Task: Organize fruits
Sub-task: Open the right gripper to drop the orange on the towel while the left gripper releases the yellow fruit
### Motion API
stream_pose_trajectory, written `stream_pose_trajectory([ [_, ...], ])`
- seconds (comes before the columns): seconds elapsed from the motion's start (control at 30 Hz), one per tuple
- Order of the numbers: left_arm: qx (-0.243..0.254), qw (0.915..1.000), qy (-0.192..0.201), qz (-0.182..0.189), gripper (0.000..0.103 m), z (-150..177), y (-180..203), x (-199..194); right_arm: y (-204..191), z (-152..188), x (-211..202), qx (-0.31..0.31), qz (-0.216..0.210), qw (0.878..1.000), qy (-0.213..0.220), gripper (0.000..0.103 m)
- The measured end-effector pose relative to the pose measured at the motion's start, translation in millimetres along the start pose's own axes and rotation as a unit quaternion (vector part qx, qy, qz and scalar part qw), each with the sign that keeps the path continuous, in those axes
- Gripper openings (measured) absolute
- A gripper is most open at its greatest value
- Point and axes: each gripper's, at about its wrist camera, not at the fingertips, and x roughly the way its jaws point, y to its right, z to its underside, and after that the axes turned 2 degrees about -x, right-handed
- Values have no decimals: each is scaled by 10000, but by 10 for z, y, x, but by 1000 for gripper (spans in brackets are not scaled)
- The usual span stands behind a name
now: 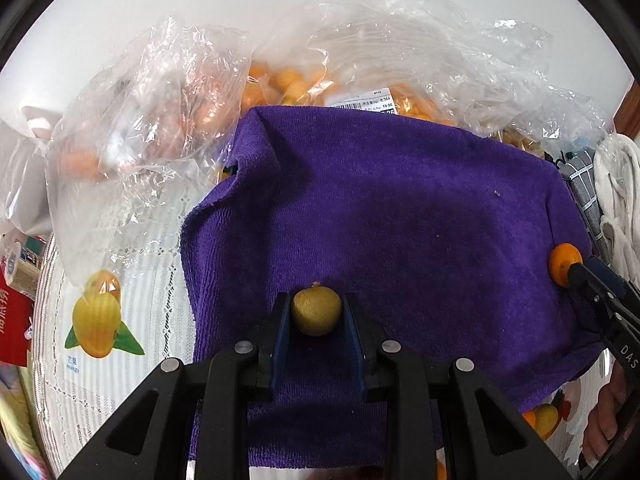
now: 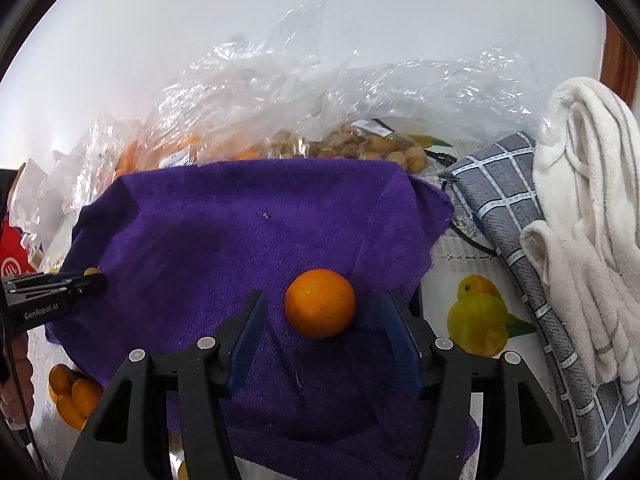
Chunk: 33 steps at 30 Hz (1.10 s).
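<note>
Resting on the purple towel [image 2: 224, 240], one orange fruit [image 2: 320, 308] sits between the spread pads of the right claw [image 2: 322, 334], apart from both, while the left claw [image 1: 316, 318] pinches a yellow-green fruit [image 1: 317, 310] just above the towel's near-left part. The sorting looks barely begun: only these two fruits are out, and the clear plastic bags [image 1: 168, 92] behind the towel hold many more. Most of the towel lies bare for further fruit, though its right edge runs close to the orange one, near a checked grey cloth [image 2: 516, 240] on the tabletop.
</note>
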Motion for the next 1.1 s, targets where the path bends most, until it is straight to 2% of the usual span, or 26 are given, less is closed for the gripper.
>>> stream_pose_trajectory([
  [0.3, 22, 9999, -152, 59, 27, -18, 40, -79, 15, -7, -196, 102, 252, 9994, 226, 60],
  [0.4, 20, 9999, -82, 121, 33, -31, 40, -175, 36, -7, -291, 192, 295, 9991, 248, 60],
  [0.47, 9, 9999, 2, 166, 43, -38, 48, -251, 55, -2, -345, 241, 302, 9991, 176, 60],
  [0.53, 1, 9997, 86, 209, 48, -40, 68, -328, 76, 12, -400, 286, 299, 9991, 125, 60],
  [1.1, -2, 9964, 667, 522, 50, -12, 112, -986, 74, 364, -998, 118, 642, 9979, 37, 60],
])
